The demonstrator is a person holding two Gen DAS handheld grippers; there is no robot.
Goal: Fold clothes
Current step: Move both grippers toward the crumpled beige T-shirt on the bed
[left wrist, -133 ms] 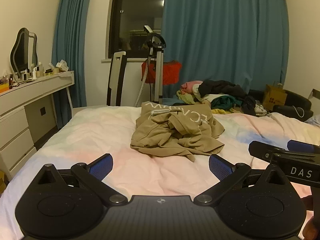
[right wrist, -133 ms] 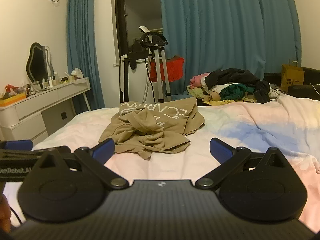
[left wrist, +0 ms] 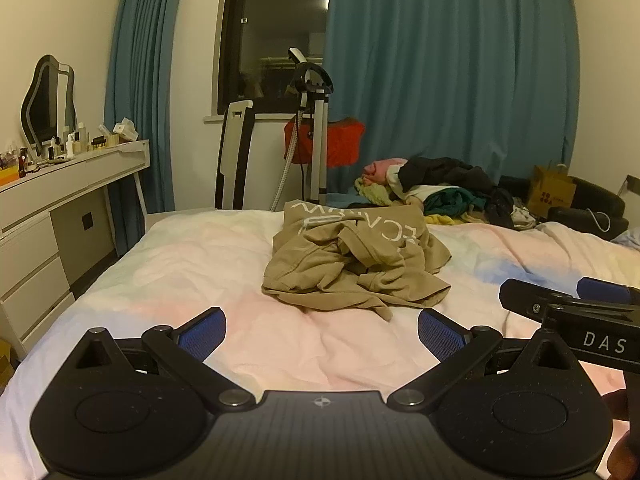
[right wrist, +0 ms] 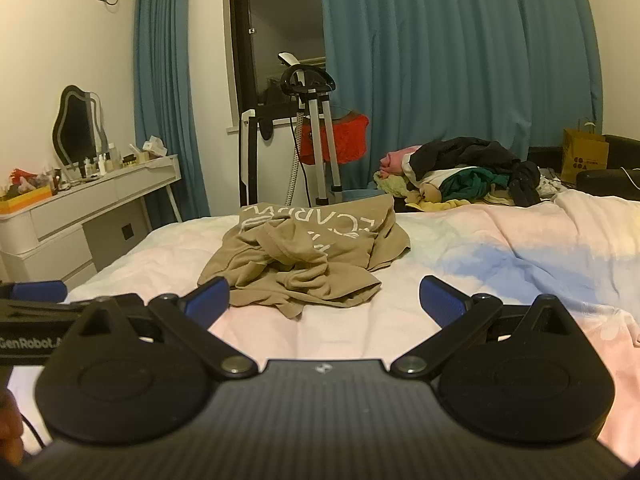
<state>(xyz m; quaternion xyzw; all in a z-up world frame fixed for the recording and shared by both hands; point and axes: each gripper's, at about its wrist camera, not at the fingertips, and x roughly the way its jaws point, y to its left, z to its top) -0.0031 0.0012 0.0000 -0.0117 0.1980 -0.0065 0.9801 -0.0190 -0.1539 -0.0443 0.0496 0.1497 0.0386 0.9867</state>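
**poster1:** Biggest thing in both wrist views is the bed, pastel pink-and-blue cover, with the tan shirt crumpled in a heap roughly mid-mattress, white lettering facing up. From the left gripper the shirt sits at 12 o'clock, a bit ahead of the tips. From the right gripper it's more like 11 o'clock.

**poster2:** And the pose? Both look held low and level over the near edge of the bed, pointing at the far curtains.

**poster1:** Yep, side by side. The right one pokes into the left view at 3 o'clock, and the left one shows at 9 o'clock in the right view.

**poster2:** Claws?

**poster1:** Both spread wide, blue pads far apart, nothing between them, touching nothing. In the right view, the left-hand pad overlaps the shirt's near edge, but whether it touches can't be told.

**poster2:** Clothes pile sits past the bed at 1 o'clock.
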